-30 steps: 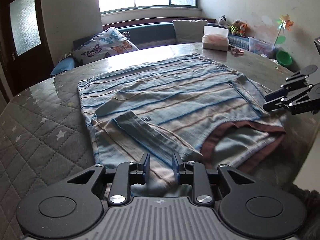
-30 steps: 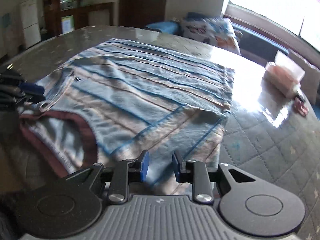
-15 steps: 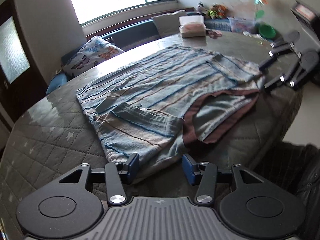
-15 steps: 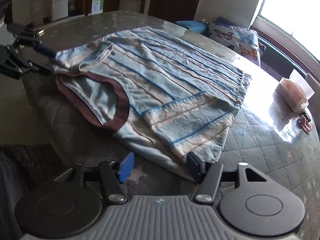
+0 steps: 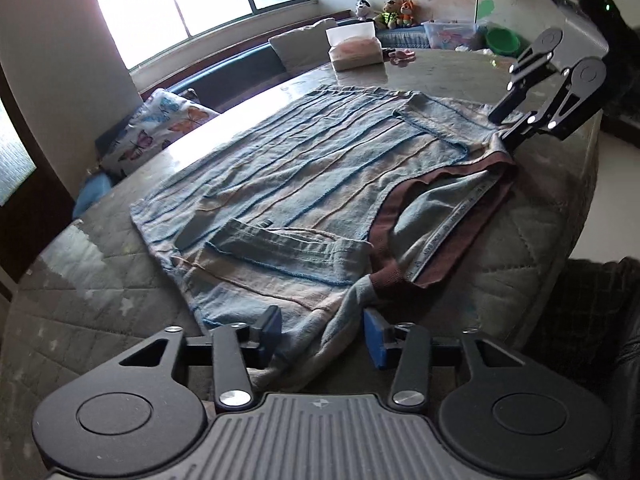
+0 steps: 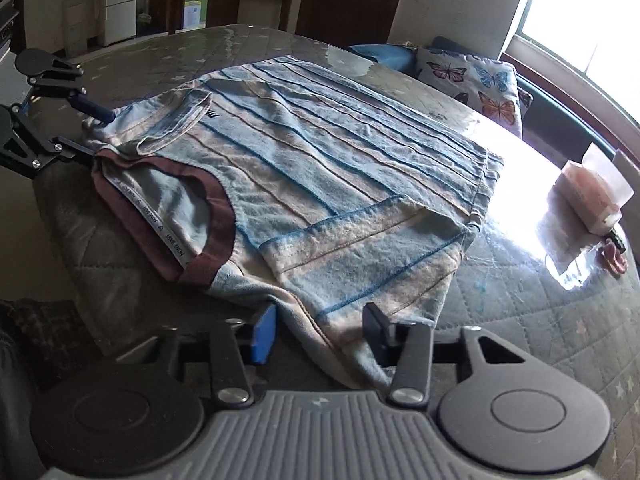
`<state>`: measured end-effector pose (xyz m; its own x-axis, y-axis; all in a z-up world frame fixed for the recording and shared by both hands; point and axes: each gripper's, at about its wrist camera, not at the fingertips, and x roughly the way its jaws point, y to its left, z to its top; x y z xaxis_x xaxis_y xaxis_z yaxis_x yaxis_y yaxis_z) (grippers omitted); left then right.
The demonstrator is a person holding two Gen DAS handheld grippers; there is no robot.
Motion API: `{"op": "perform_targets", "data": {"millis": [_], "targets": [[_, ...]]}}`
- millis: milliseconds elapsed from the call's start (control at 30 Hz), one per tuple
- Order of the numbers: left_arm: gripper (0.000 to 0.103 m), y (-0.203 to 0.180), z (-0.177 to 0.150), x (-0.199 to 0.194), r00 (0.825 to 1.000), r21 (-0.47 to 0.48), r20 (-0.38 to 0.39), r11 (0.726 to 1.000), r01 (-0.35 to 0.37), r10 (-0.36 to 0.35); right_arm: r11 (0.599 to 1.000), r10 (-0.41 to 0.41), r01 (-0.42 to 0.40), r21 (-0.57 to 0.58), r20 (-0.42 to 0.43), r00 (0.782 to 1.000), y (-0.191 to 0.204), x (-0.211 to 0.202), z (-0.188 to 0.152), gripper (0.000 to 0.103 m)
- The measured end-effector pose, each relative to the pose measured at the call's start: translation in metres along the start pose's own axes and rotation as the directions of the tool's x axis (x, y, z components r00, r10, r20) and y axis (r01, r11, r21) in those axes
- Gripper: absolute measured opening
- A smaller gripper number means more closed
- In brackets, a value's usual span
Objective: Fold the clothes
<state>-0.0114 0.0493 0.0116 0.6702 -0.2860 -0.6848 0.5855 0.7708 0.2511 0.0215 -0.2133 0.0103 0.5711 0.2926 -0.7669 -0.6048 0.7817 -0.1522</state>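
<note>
Your striped shirt (image 5: 304, 168) is lying flat on the table (image 5: 100, 280), neck end hanging toward the near edge, both sleeves turned in over the body. The brown collar band (image 5: 384, 232) curves across the front, with a white printed tape visible inside the neck opening.

Your left gripper (image 5: 323, 332) sits low at the near edge, jaws spread wide, and a shoulder fold of the shirt droops down between the two blue pads without being pinched. The folded sleeve (image 5: 280, 248) lies just beyond those pads.

Your right gripper (image 6: 320, 334) mirrors that on the other shoulder: jaws wide apart, fabric draped in the gap, nothing clamped. From this side the other sleeve (image 6: 360, 248) is laid over the body, its blue-stitched edge clear.

Looking across from the left wrist view, your right gripper (image 5: 506, 128) shows at the far shoulder, tips right at the cloth by the collar. From the right wrist view, your left gripper (image 6: 94, 132) appears at the opposite corner, one finger above the fabric and one by the brown band.

A tissue box (image 5: 354, 50) stands well apart from the shirt at the far side of the table, and a butterfly cushion (image 6: 472, 84) rests on the bench beyond.
</note>
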Motion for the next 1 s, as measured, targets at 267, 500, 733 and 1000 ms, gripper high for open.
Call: {"op": "perform_targets", "data": {"millis": [267, 500, 733, 1000], "targets": [[0.006, 0.001, 0.0, -0.003, 1.0, -0.086, 0.024, 0.996, -0.008, 0.01, 0.999, -0.019, 0.017, 0.033, 0.041, 0.999, 0.007, -0.003, -0.002, 0.006], [0.005, -0.006, -0.001, -0.054, 0.991, -0.133, 0.111, 0.989, -0.059, 0.074, 0.998, -0.052, 0.049, 0.031, 0.12, 0.991, 0.02, -0.037, -0.004, 0.005], [0.005, -0.008, 0.012, -0.095, 0.969, -0.174, 0.187, 0.976, -0.132, 0.165, 0.991, -0.124, 0.13, -0.014, 0.224, 0.967, 0.041, -0.098, 0.005, 0.005], [0.004, 0.04, 0.062, -0.064, 0.946, -0.147, 0.222, 0.968, -0.205, 0.235, 0.984, -0.16, 0.175, -0.035, 0.267, 0.95, 0.004, -0.074, 0.064, 0.005]]}}
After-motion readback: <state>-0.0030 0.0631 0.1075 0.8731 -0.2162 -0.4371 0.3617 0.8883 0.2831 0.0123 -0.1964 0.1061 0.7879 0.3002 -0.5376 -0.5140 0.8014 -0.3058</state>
